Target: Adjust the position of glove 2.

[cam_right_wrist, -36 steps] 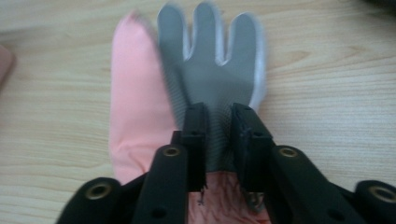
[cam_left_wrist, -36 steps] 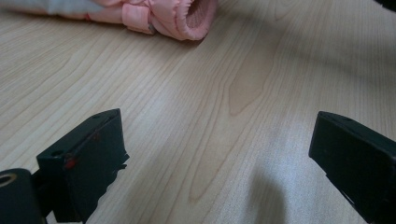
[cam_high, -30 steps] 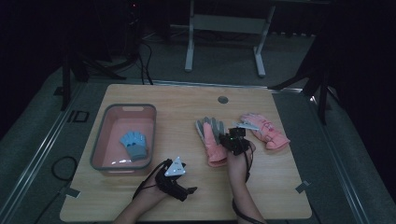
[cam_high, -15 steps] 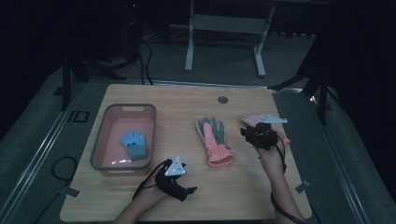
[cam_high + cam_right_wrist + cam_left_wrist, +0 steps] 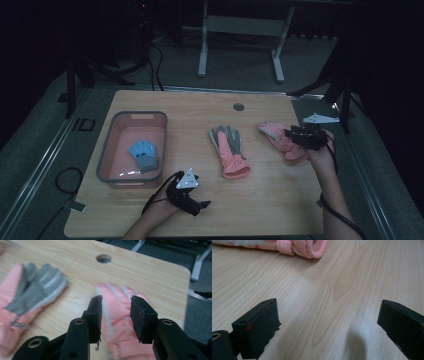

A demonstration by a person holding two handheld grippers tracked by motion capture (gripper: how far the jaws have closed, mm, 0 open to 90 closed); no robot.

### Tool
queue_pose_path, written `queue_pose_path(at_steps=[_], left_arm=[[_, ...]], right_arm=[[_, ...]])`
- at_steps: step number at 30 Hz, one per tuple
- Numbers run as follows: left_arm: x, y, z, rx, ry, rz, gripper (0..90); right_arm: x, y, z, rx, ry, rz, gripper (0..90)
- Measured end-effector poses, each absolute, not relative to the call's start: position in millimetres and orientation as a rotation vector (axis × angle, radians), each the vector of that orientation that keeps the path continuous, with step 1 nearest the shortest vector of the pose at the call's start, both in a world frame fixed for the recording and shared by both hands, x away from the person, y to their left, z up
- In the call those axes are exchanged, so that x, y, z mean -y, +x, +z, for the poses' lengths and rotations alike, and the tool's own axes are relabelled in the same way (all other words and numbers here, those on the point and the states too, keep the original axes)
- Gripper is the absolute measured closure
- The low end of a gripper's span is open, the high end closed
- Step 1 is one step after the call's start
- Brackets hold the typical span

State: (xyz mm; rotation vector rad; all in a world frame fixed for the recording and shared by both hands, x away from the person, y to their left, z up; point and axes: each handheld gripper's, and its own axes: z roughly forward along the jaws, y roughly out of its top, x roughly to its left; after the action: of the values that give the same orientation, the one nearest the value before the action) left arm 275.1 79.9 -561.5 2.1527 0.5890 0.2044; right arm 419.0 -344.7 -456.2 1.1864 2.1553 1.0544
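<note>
Basin [image 5: 107, 165] at table's [image 5: 280, 210] left, blue glove [image 5: 144, 155] held inside. Left gripper [image 5: 200, 206] rested near front edge, jaws spread wide, nothing gripped. Grey-palmed pink glove [image 5: 231, 150] laid mid-table. Right gripper [image 5: 289, 136] positioned over far-right pink glove [image 5: 274, 134]; jaws just opened further, glove seen between them, not pinched.

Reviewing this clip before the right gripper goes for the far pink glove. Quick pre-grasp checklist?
1. Right gripper lined up over the right pink glove: ok.
2. Jaws open and empty: ok; they have just been opening, glove below, nothing pinched.
3. Glove lies apart from the middle pink glove: ok.
4. Left gripper out of the way, open, at the near edge: ok.
5. Room in the pink bin beside the blue glove: ok.
6. Height above the glove: cannot tell, view blurred.
</note>
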Motion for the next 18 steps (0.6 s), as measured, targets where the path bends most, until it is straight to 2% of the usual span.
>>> queue_pose_path(at_steps=[7,11,16,18], left_arm=[[-80,276,-562,-0.596,2.149,0.200,3.9],[-81,276,-562,-0.594,2.147,0.193,3.9],[-81,276,-563,-0.596,2.148,0.190,3.9],[-81,276,-563,-0.598,2.149,0.189,3.9]], right_arm=[[363,438,-469,-2.208,1.232,1.032,58.3],[365,452,-493,-2.294,1.261,1.014,55.5],[370,462,-521,-2.324,1.308,0.951,59.4],[370,463,-527,-2.329,1.322,0.967,65.4]])
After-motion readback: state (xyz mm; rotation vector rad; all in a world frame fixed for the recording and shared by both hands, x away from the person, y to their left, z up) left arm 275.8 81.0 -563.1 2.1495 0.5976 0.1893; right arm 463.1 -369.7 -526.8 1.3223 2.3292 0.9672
